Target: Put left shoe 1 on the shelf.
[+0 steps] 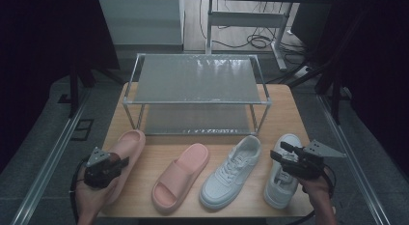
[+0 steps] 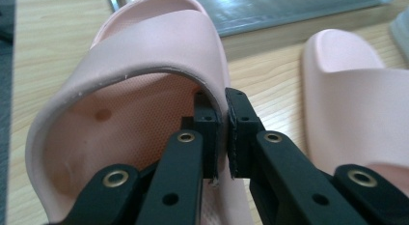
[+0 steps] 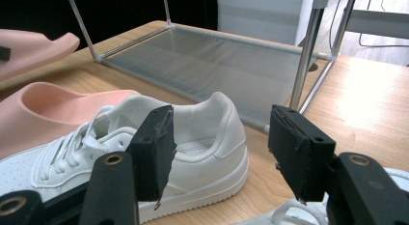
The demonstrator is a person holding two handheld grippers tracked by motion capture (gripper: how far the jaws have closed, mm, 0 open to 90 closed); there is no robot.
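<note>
Wooden table (image 1: 289, 114) with dark floor around it carries a two-tier wire shoe rack (image 1: 197, 80) along its far edge and four shoes in a row along its near edge. At the near left corner, the left pink slide (image 1: 126, 150) is caught by the left gripper (image 2: 223, 133), whose jaws are pressed together on the edge of the slide's strap, one pad inside and one outside. Its toe points toward the rack. Just beside it lies the second pink slide (image 1: 179, 177), then the left white sneaker (image 1: 230, 171) and the right white sneaker (image 1: 280, 174) near the right edge. Above that last sneaker, the right gripper (image 3: 219, 155) hovers with jaws spread wide, nothing between them.
</note>
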